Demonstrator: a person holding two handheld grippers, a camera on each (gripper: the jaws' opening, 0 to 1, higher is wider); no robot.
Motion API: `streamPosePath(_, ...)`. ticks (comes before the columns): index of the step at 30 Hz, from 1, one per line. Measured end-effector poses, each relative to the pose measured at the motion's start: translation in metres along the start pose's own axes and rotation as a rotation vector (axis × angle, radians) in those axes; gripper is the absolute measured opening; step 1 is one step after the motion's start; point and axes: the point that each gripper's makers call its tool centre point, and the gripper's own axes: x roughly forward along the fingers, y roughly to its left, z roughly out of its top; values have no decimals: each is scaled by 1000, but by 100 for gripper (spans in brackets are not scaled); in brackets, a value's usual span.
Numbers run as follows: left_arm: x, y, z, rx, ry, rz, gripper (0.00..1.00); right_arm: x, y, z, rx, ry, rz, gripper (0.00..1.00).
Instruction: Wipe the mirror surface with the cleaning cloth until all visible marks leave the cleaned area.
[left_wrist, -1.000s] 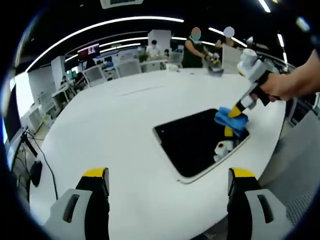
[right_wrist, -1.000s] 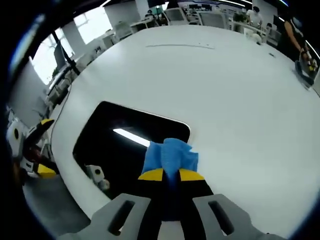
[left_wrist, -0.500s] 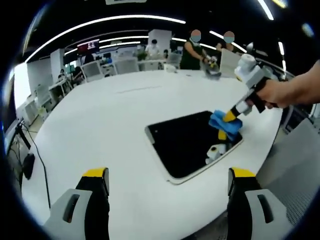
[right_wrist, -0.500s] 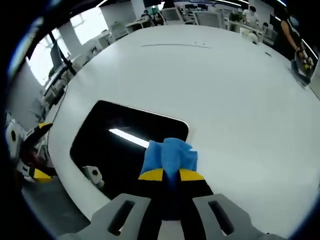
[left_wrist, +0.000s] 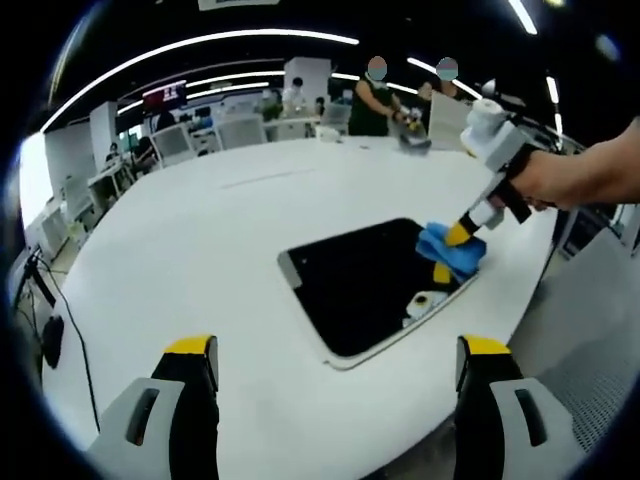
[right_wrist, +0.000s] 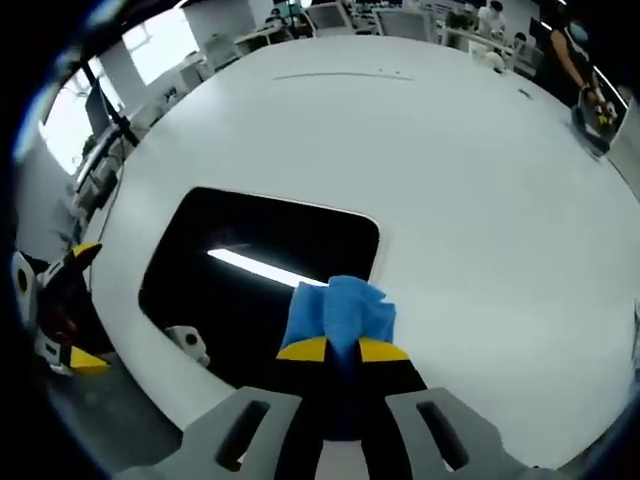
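Observation:
A dark rectangular mirror (left_wrist: 365, 280) (right_wrist: 240, 265) with rounded corners lies flat on the white round table (left_wrist: 200, 250). My right gripper (right_wrist: 341, 347) is shut on a blue cleaning cloth (right_wrist: 340, 312), pressed on the mirror's near corner. In the left gripper view, that gripper (left_wrist: 463, 235) comes in from the right, held by a hand, with the cloth (left_wrist: 450, 250) on the mirror's far right edge. My left gripper (left_wrist: 335, 365) is open, hanging over the table's near edge, short of the mirror. In the right gripper view the left gripper (right_wrist: 55, 300) shows at the far left, off the table.
The mirror reflects a ceiling light strip (right_wrist: 260, 268) and the right gripper's body (left_wrist: 425, 300). Two people (left_wrist: 375, 95) stand at the table's far side near a small object (left_wrist: 410, 140). Desks and chairs fill the room behind. The table's edge (left_wrist: 500, 330) runs close beside the mirror.
Both views have shifted slightly as the hands moved. The cloth stays at the same corner of the mirror, with only a small move along the glass. Both grippers keep their states.

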Motion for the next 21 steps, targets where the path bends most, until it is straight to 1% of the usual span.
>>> streamPosePath(3, 1, -3, 0, 25, 1, -12, 99, 0, 0, 0, -6, 3, -1, 4)
streamPosePath(7, 1, -2, 0, 13, 0, -13, 99, -1, 0, -2, -5, 9, 1, 4)
streamPosePath(10, 0, -2, 1, 27, -4, -9, 99, -3, 2, -6, -3, 24, 2, 4)
streamPosePath(13, 1, -3, 0, 20, 4, -18, 99, -3, 3, -7, -32, 8, -8, 4)
streamPosePath(16, 2, -6, 0, 41, 8, -27, 99, -3, 2, -8, -13, 10, -7, 4)
streamPosePath(19, 3, -6, -2, 34, 17, -26, 99, -4, 3, -12, 21, 18, -5, 4)
streamPosePath(21, 3, -6, -2, 28, 15, -27, 99, -5, 3, -15, 29, 21, -3, 4)
